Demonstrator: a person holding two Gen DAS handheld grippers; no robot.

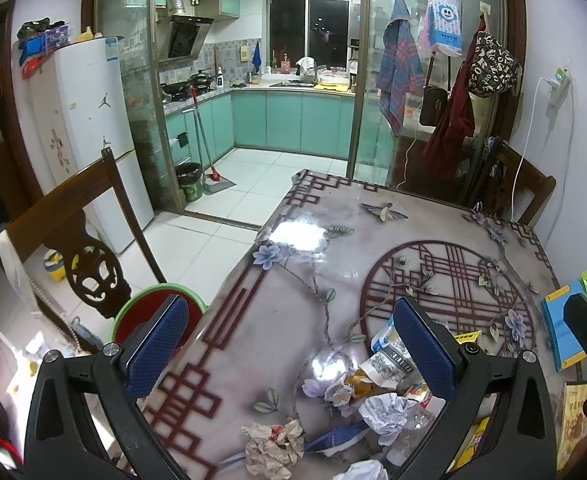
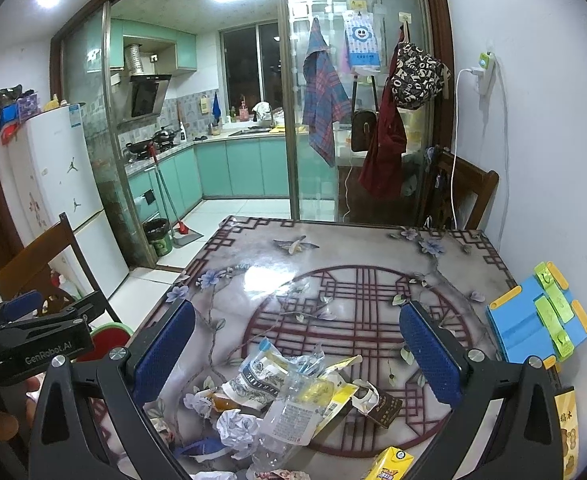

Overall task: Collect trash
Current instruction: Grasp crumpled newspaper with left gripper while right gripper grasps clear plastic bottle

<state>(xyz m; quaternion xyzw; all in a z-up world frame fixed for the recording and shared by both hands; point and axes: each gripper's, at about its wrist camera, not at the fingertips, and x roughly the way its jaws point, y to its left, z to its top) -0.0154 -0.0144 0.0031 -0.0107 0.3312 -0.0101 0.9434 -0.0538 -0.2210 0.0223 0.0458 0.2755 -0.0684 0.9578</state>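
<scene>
A pile of trash lies on the near part of the patterned table [image 1: 333, 248]: crumpled paper balls [image 1: 381, 412], a brownish crumpled wad [image 1: 273, 444], a printed snack wrapper [image 1: 385, 364]. In the right wrist view the pile shows a crushed clear plastic bottle [image 2: 293, 416], a white paper ball [image 2: 237, 428], a dark wrapper [image 2: 385, 406] and a yellow drink carton [image 2: 389, 466]. My left gripper [image 1: 289, 348] is open above the table's left edge, holding nothing. My right gripper [image 2: 297, 352] is open above the pile, holding nothing. A red bin with a green rim [image 1: 149, 312] stands beside the table's left edge.
A wooden chair [image 1: 73, 240] stands left of the table, another [image 2: 469, 196] at the far right. A blue and yellow stand [image 2: 533, 320] sits at the table's right edge by the wall. The left gripper's body [image 2: 33, 340] shows at left in the right wrist view.
</scene>
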